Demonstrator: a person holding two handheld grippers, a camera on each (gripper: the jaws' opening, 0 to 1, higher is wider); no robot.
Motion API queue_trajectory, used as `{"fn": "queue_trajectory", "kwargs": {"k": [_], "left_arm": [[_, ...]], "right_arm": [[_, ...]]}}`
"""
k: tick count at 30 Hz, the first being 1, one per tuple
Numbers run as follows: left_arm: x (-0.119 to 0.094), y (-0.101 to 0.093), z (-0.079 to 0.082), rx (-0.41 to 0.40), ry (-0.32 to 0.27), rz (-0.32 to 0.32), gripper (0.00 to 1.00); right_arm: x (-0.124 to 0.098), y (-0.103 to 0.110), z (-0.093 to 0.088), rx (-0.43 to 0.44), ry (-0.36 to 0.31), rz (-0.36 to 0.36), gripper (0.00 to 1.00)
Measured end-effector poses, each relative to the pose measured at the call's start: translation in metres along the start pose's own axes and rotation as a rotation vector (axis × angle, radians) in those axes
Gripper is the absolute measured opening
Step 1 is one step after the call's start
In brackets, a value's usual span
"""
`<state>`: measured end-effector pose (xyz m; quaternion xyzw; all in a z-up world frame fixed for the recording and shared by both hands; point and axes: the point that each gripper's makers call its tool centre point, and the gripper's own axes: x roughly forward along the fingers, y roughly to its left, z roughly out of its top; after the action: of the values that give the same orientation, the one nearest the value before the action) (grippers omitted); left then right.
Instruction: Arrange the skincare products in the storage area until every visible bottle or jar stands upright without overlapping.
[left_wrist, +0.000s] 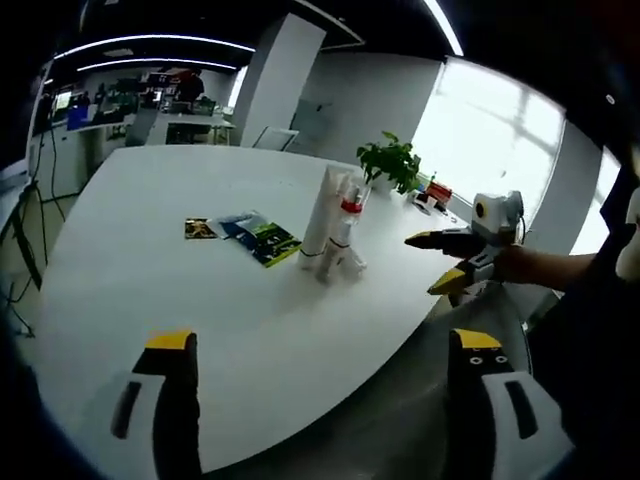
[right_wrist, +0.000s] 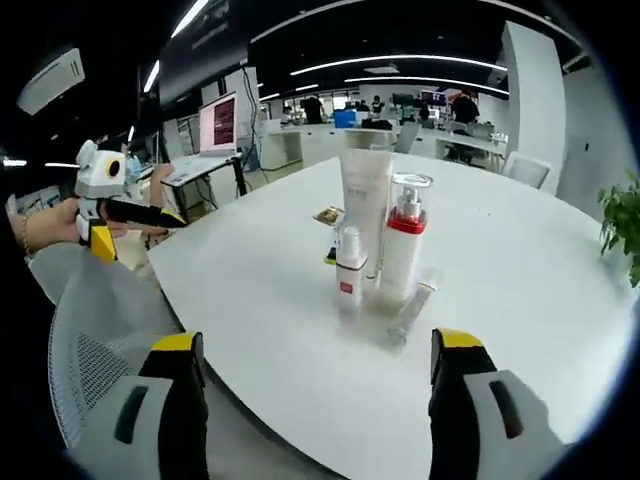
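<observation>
Several skincare products stand clustered on the white table (left_wrist: 150, 290). A tall white tube (right_wrist: 365, 195) and a pump bottle with a red collar (right_wrist: 404, 245) are upright, with a small white bottle (right_wrist: 350, 268) in front of them. A clear tube (right_wrist: 412, 310) lies flat beside them. The same cluster (left_wrist: 335, 230) sits mid-table in the left gripper view. My left gripper (left_wrist: 322, 345) is open near the table edge, well short of the cluster. My right gripper (right_wrist: 318, 350) is open too, off the table edge. Each gripper appears in the other's view: right (left_wrist: 445, 262), left (right_wrist: 130, 222).
Printed leaflets (left_wrist: 250, 235) lie on the table left of the cluster. A potted plant (left_wrist: 390, 160) and a small red item (left_wrist: 438, 192) stand at the far edge. A grey mesh chair (right_wrist: 85, 350) sits below the table edge. Desks and monitors fill the office behind.
</observation>
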<state>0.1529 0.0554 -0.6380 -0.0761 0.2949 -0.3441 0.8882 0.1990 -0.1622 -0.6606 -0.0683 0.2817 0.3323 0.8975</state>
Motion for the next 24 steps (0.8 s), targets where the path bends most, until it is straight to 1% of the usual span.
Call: {"fn": "queue_trajectory", "kwargs": {"k": [3, 4, 8, 9, 11, 12, 16, 17, 18, 20, 22, 24], "left_arm": [[0.0, 0.001, -0.001, -0.004, 0.003, 0.001, 0.97], [0.0, 0.0, -0.001, -0.007, 0.003, 0.001, 0.97], [-0.001, 0.001, -0.002, -0.014, 0.007, 0.004, 0.96], [-0.001, 0.001, -0.002, -0.015, 0.008, 0.005, 0.96], [0.0, 0.001, -0.002, -0.016, 0.011, 0.007, 0.96], [0.0, 0.001, -0.002, -0.015, 0.013, 0.009, 0.95], [0.002, 0.003, -0.002, -0.011, 0.021, 0.015, 0.94], [0.002, 0.003, -0.002, -0.013, 0.022, 0.016, 0.94], [0.003, 0.004, -0.002, -0.02, 0.024, 0.014, 0.94], [0.005, 0.005, -0.001, -0.027, 0.024, 0.016, 0.93], [0.006, 0.006, -0.001, -0.031, 0.03, 0.019, 0.93], [0.007, 0.007, -0.001, -0.038, 0.032, 0.02, 0.93]], "right_arm": [[0.005, -0.01, 0.0, 0.007, 0.02, -0.018, 0.9], [0.008, -0.018, -0.003, 0.016, 0.042, -0.038, 0.87], [0.019, -0.045, -0.004, 0.063, 0.063, -0.084, 0.79], [0.022, -0.052, -0.006, 0.071, 0.085, -0.1, 0.78], [0.026, -0.055, -0.006, 0.073, 0.096, -0.102, 0.75], [0.028, -0.057, -0.007, 0.08, 0.114, -0.107, 0.74], [0.043, -0.068, -0.011, 0.084, 0.139, -0.115, 0.7], [0.047, -0.068, -0.011, 0.081, 0.145, -0.115, 0.69], [0.052, -0.069, -0.012, 0.079, 0.153, -0.12, 0.68], [0.058, -0.077, -0.016, 0.076, 0.171, -0.135, 0.65], [0.063, -0.081, -0.016, 0.071, 0.182, -0.149, 0.62], [0.069, -0.085, -0.02, 0.062, 0.195, -0.159, 0.6]]}}
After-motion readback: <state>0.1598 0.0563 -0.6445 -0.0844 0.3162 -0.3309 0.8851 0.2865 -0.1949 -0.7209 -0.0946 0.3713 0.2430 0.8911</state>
